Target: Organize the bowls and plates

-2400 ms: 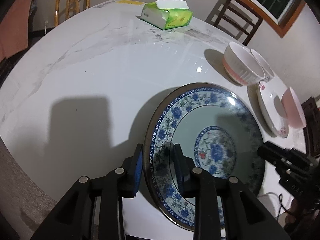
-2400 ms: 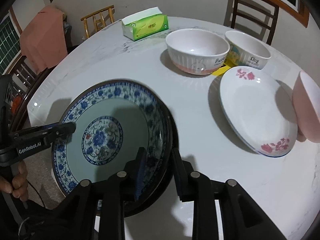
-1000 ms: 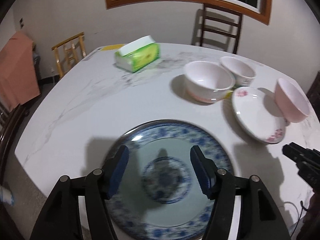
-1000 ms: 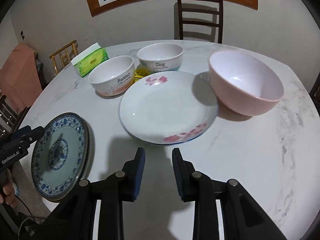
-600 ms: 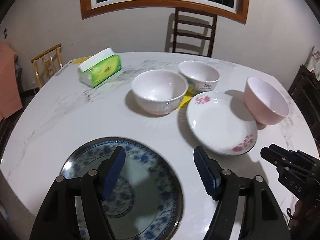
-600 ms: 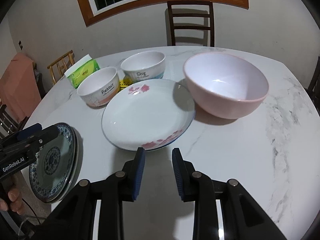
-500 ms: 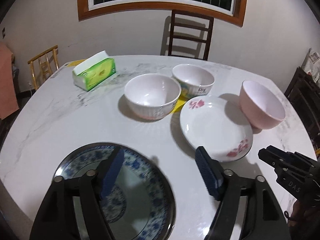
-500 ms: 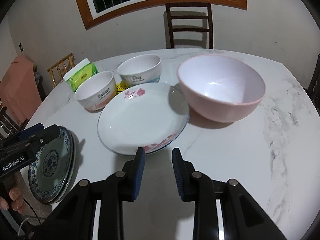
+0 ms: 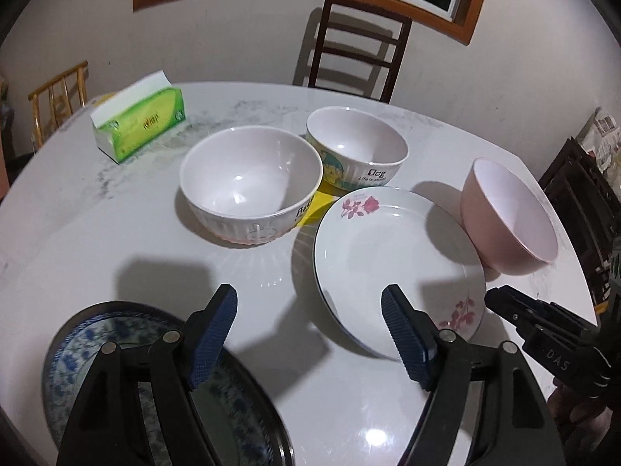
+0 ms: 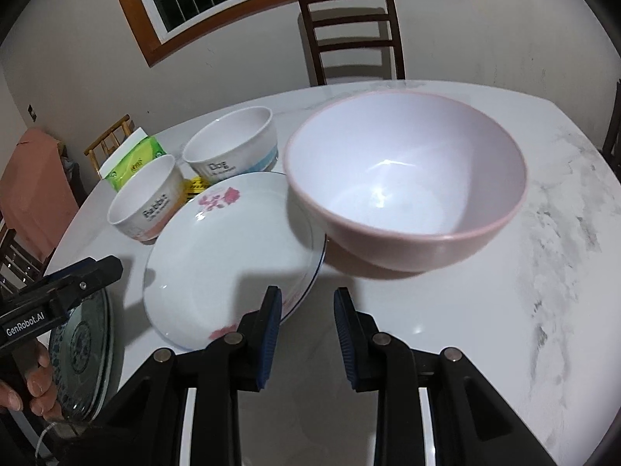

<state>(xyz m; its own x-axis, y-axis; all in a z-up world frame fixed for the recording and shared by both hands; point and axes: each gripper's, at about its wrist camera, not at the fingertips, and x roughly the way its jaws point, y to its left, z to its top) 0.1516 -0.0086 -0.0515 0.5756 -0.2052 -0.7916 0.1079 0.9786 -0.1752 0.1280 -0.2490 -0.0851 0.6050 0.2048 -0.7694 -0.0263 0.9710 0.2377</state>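
Observation:
The blue-and-white plate [image 9: 77,349] lies flat at the table's near left, partly under my left gripper [image 9: 310,303]. That gripper is open and holds nothing; its right finger hangs over the white flowered plate [image 9: 388,256]. A pink bowl [image 10: 403,182] stands against the right rim of the flowered plate [image 10: 225,248]. My right gripper [image 10: 306,299] is open by a narrow gap with nothing in it, just short of the bowl, its left finger over the plate's near rim. Behind stand a ribbed white bowl [image 9: 252,182] and a "Dog" bowl [image 9: 357,151].
A green tissue box [image 9: 139,122] sits at the far left of the white marble table [image 10: 543,272]. A dark wooden chair [image 10: 351,35] stands behind the table under a window. A hand [image 10: 35,384] holds the left gripper's handle at the table's near left edge.
My left gripper let go of the blue-and-white plate, opened wider and swung right toward the flowered plate. The right gripper came closer to the pink bowl, its gap unchanged.

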